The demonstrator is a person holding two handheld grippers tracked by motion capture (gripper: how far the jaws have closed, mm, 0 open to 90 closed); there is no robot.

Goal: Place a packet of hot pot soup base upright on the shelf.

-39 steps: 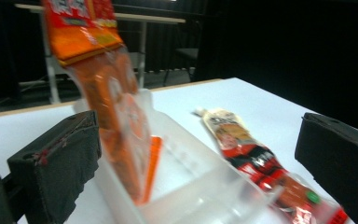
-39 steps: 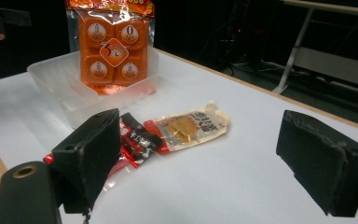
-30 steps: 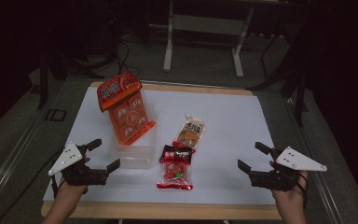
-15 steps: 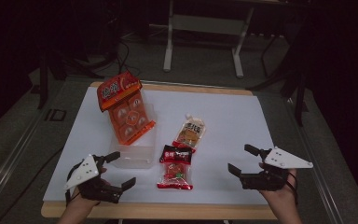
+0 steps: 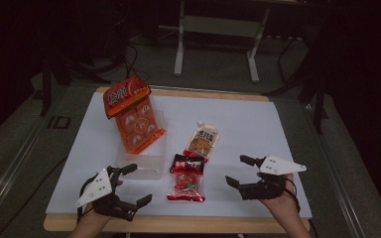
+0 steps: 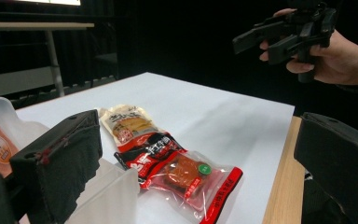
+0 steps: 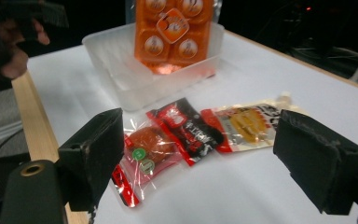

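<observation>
A tall orange snack pack (image 5: pixel 134 119) leans in a clear plastic tray (image 5: pixel 141 166) at the left of the white mat. To its right lie a yellow pouch (image 5: pixel 202 140), a red-and-black packet (image 5: pixel 188 162) and a clear red-edged packet (image 5: pixel 186 187), touching one another. My left gripper (image 5: pixel 138 184) is open at the front edge, beside the tray's near corner and left of the packets. My right gripper (image 5: pixel 235 170) hovers open to the right of the packets; its jaws have just closed slightly, holding nothing. The right gripper view frames the clear packet (image 7: pixel 144 149) and the yellow pouch (image 7: pixel 251 123) between the jaws.
The white mat (image 5: pixel 258 124) lies on a wooden table whose front edge (image 5: pixel 218 224) runs just under both hands. Dark floor, cables and a metal stand (image 5: pixel 218 25) lie beyond the far side.
My left gripper has moved right and nearer the front edge, beside the tray. My right gripper has moved left toward the packets. The packets and tray have not moved.
</observation>
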